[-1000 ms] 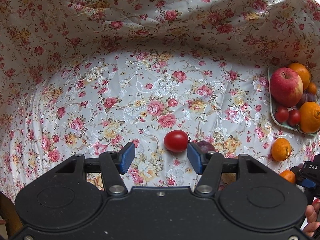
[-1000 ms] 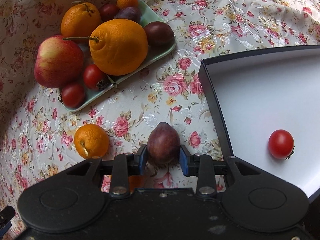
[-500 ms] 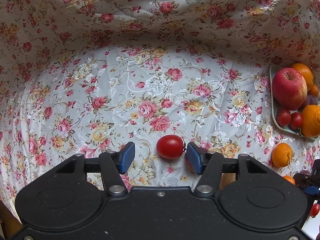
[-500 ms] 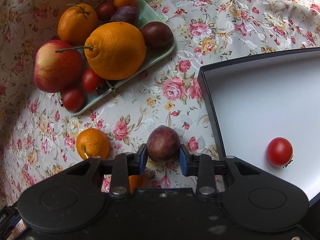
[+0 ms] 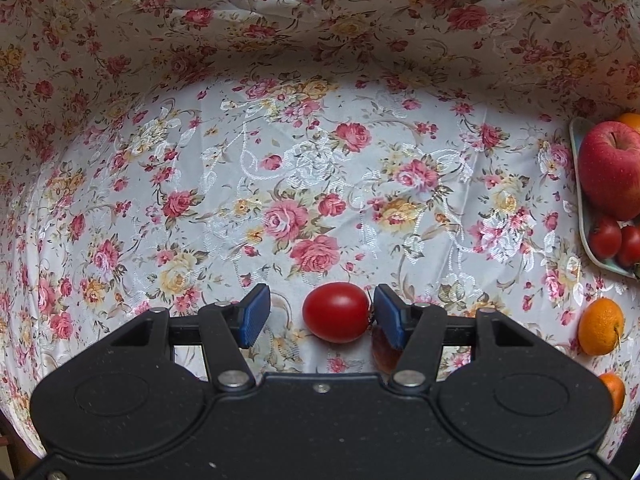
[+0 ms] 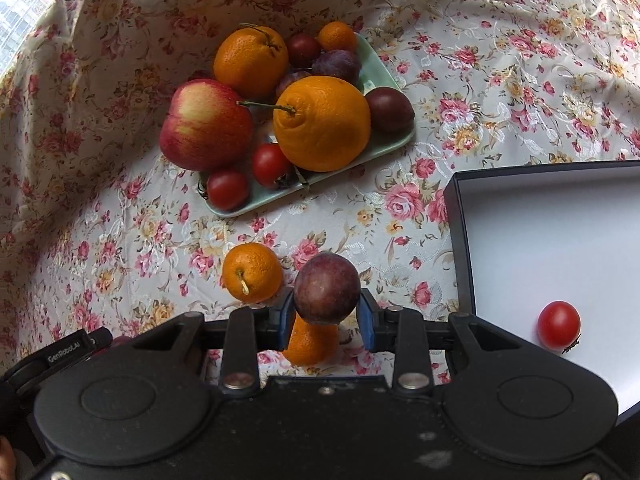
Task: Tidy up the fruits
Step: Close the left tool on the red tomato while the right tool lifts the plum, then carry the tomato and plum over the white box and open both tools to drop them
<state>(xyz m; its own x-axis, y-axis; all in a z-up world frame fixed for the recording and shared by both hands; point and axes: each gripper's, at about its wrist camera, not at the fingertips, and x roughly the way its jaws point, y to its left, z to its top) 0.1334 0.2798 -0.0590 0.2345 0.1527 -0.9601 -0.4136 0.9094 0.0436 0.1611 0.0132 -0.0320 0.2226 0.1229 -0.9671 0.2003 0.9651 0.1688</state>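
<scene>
Above the cloth [image 6: 120, 240], right gripper [image 6: 326, 318] steeply downturned

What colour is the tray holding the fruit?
Pale green tray, clearest from the right wrist view.

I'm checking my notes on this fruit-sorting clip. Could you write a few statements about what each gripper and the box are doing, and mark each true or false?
1. The right gripper is clamped on a plum. True.
2. The left gripper is shut on the tomato. False: the tomato lies on the cloth between open fingers, with a gap on its left side.
3. The black box holds one tomato. True.
4. The green tray is empty. False: it carries an apple, oranges, plums and tomatoes.
</scene>
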